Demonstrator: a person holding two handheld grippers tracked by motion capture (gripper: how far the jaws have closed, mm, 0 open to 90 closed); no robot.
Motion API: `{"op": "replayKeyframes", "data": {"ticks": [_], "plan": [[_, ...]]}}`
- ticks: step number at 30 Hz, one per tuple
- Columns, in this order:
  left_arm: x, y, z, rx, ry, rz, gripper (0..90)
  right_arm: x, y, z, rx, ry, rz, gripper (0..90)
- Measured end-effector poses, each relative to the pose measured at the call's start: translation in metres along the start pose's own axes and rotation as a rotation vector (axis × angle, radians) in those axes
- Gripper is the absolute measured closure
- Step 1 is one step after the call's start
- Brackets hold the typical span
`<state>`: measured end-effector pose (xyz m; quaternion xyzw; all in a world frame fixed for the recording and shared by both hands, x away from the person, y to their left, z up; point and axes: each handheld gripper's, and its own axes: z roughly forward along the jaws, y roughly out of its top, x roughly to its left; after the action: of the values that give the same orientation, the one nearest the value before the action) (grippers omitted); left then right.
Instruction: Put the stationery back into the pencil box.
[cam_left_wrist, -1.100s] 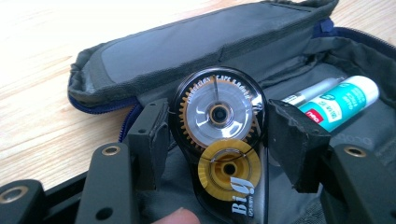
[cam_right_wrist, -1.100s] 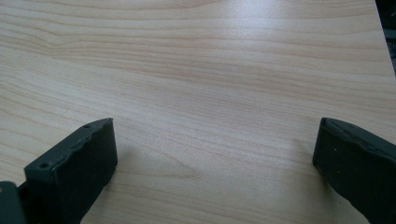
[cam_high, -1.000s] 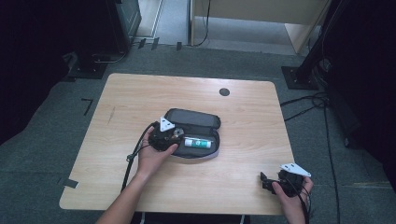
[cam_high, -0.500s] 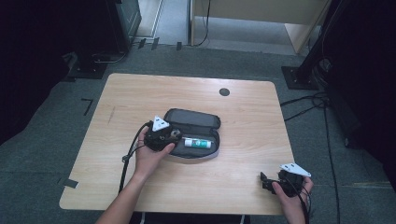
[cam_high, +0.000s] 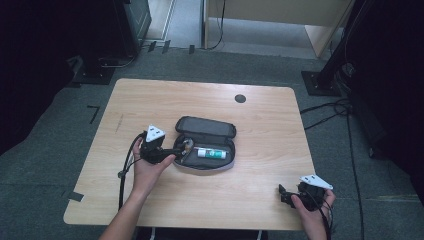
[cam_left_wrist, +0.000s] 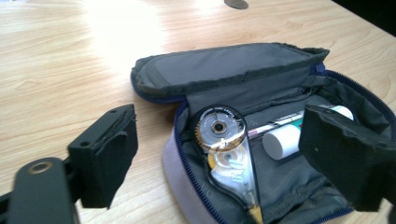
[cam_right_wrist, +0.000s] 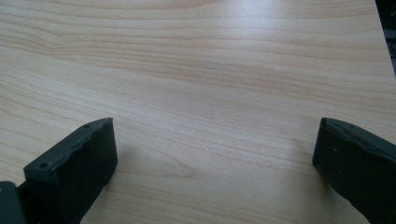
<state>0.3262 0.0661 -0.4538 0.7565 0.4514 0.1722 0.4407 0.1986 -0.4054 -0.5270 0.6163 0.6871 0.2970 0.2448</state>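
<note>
Left gripper (cam_left_wrist: 219, 158): jaws spread wide and have just been opening; nothing is pinched. Seen along the jaws, the correction tape dispenser lies in the gap between them, free of both pads. From above, this gripper (cam_high: 167, 154) sits just off the left end of the pencil case.
Right gripper (cam_right_wrist: 215, 163): jaws spread wide over bare wood, nothing between them. From above it (cam_high: 285, 196) sits at the near right corner of the table, well apart from the case.
Left hand (cam_high: 147, 167): wrapped round the gripper body, forearm entering from the near edge.
Right hand (cam_high: 312, 207): holds its gripper at the near edge.
Correction tape dispenser (cam_left_wrist: 226, 154): clear shell with a toothed wheel, lying inside the case at its left end, resting on the dark lining.
Glue stick (cam_high: 211, 153): white tube lying lengthwise in the case, right of the dispenser; its round cap end (cam_left_wrist: 282, 142) faces the dispenser.
Pen (cam_left_wrist: 275, 125): thin barrel along the rear wall of the case, partly hidden.
Pencil case (cam_high: 227, 162): unzipped, lid (cam_high: 205, 126) folded back on the far side, near the table's centre.
Table (cam_high: 200, 100): light wood.
Grommet (cam_high: 240, 98): dark round disc near the far edge.
</note>
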Motion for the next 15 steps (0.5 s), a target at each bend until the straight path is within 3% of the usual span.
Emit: {"op": "replayKeyframes", "data": {"ticks": [4, 10, 15], "plan": [[0.005, -0.004, -0.009, -0.01, 0.008, -0.005, 9.4, 0.0, 0.0, 0.0, 0.0, 0.0, 0.0, 0.0], [0.015, -0.012, -0.022, -0.016, -0.013, -0.01, 2.6, 0.0, 0.0, 0.0, 0.0, 0.0, 0.0, 0.0], [0.023, -0.019, -0.031, -0.02, 0.001, -0.023, 1.9, 0.0, 0.0, 0.0, 0.0, 0.0, 0.0, 0.0]]}}
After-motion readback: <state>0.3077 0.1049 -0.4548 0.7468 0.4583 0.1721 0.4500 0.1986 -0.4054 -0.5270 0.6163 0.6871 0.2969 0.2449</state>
